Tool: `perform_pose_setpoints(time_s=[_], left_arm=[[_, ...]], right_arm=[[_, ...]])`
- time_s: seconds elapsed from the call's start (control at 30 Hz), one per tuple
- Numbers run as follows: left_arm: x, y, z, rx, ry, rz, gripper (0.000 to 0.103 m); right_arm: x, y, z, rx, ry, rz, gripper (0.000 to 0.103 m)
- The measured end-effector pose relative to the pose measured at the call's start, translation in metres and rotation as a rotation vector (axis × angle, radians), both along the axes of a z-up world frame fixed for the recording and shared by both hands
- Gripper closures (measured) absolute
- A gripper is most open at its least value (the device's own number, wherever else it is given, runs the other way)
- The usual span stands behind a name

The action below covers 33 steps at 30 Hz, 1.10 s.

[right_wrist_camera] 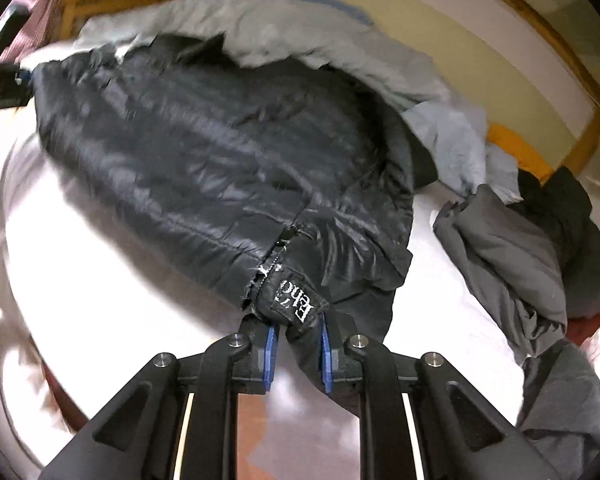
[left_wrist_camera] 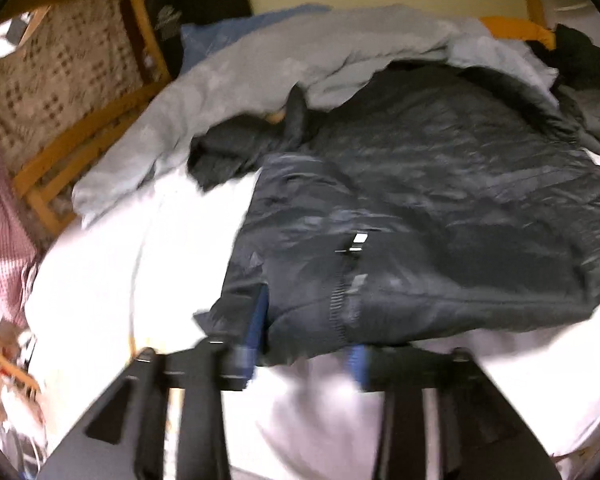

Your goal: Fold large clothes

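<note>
A black quilted jacket [left_wrist_camera: 440,200] lies spread on a white bed sheet [left_wrist_camera: 112,264]. In the left wrist view my left gripper [left_wrist_camera: 306,340] has its blue pads [left_wrist_camera: 258,316] on either side of the jacket's near hem by the zipper, and the bunched fabric fills the gap between them. In the right wrist view my right gripper [right_wrist_camera: 299,354] is shut on another corner of the jacket [right_wrist_camera: 220,152], just below a black label with white lettering [right_wrist_camera: 296,304]. The edge I hold is raised off the sheet. Both views are blurred.
A light grey garment [left_wrist_camera: 260,64] and a blue one [left_wrist_camera: 220,36] lie behind the jacket. Dark grey clothes [right_wrist_camera: 508,256] are heaped to the right on the bed. A wooden frame [left_wrist_camera: 80,148] runs along the left, and an orange item [left_wrist_camera: 516,28] sits at the back.
</note>
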State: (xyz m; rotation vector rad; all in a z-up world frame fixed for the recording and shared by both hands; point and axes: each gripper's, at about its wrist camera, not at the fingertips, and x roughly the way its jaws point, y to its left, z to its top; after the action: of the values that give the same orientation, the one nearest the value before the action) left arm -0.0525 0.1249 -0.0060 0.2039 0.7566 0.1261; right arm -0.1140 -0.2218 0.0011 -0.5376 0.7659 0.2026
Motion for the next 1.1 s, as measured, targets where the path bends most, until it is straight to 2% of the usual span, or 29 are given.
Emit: perform_pose_setpoints(time_s=[0.07,0.13,0.17,0.2,0.23,0.3,0.4,0.47,0.53,0.7,0.77,0.83,0.93,1.0,1.07,1.1], left_arm=[[0.005,0.009,-0.002,-0.061,0.027,-0.005,0.061],[0.012,0.013,0.004,-0.104,0.028,-0.007,0.061],[0.015,0.014,0.009,-0.107,0.015,-0.011,0.061],[0.020,0.012,0.015,-0.101,0.003,-0.015,0.061],[0.026,0.011,0.020,-0.099,-0.006,-0.020,0.059],[0.043,0.012,0.029,-0.122,-0.001,-0.022,0.058],[0.072,0.019,0.035,-0.179,0.022,-0.001,0.054],[0.091,0.022,0.035,-0.183,0.026,0.014,0.048],[0.110,0.022,0.031,-0.173,0.035,0.026,0.046],[0.151,0.027,0.001,-0.186,0.063,0.060,0.041],[0.162,0.030,-0.019,-0.195,0.104,0.090,0.040],[0.165,0.035,-0.028,-0.213,0.106,0.084,0.036],[0.159,0.040,-0.028,-0.226,0.052,0.061,0.034],[0.153,0.046,-0.025,-0.255,0.018,0.053,0.031],[0.147,0.049,-0.022,-0.258,-0.003,0.063,0.017],[0.144,0.051,-0.020,-0.256,-0.008,0.068,0.015]], right_arm=[[0.004,-0.002,0.004,0.005,0.016,0.009,0.083],[0.010,-0.007,0.010,0.042,0.021,0.000,0.071],[0.016,-0.011,0.015,0.063,0.018,-0.008,0.051],[0.020,-0.013,0.018,0.061,0.002,-0.024,0.022],[0.028,-0.017,0.022,0.035,-0.035,-0.052,0.014],[0.042,-0.024,0.031,0.048,-0.071,-0.068,0.012],[0.067,-0.041,0.046,0.154,-0.086,-0.105,0.012],[0.088,-0.052,0.052,0.205,-0.099,-0.148,0.012],[0.109,-0.061,0.052,0.246,-0.102,-0.175,0.012],[0.165,-0.074,0.024,0.295,-0.056,-0.259,0.012],[0.172,-0.075,0.011,0.235,-0.095,-0.312,0.012],[0.170,-0.085,0.002,0.239,-0.170,-0.385,0.012],[0.170,-0.110,-0.002,0.400,-0.135,-0.398,0.012],[0.161,-0.123,0.001,0.465,-0.168,-0.410,0.012],[0.151,-0.135,0.007,0.570,-0.188,-0.399,0.012],[0.149,-0.140,0.008,0.632,-0.180,-0.386,0.012]])
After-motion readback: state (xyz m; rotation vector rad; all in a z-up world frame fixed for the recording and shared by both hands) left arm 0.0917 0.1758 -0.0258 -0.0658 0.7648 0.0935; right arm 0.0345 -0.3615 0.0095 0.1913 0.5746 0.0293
